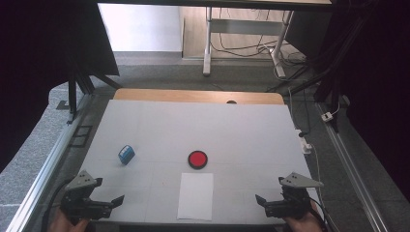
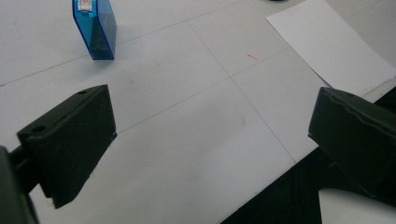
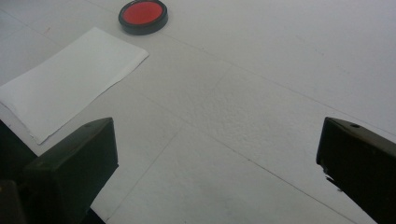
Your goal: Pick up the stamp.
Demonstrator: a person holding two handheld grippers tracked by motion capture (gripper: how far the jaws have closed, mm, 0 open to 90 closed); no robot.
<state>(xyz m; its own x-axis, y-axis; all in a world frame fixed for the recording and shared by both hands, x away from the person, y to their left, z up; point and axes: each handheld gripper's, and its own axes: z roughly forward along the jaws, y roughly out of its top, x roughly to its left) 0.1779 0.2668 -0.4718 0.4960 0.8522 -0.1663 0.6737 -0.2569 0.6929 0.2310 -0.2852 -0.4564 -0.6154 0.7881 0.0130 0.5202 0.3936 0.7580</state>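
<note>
I see both sets of jaws wide and empty — left gripper (image 1: 113,202) and right gripper (image 1: 263,202) at the worktop's (image 1: 241,130) near corners. Paper sheet (image 1: 195,195) lies between them at the near edge, long axis running away from me; red disc (image 1: 197,159) just beyond it, blue box (image 1: 126,154) off to the left.

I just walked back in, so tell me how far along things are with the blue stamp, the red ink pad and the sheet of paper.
Nothing looks done yet. The sheet of paper lies blank at the near edge, the red ink pad sits just beyond it, and the blue stamp stands apart to the left, untouched. Nothing is in hand: the left gripper and right gripper are both open and holding nothing, at the near corners. Any handling of them is still ahead.
</note>
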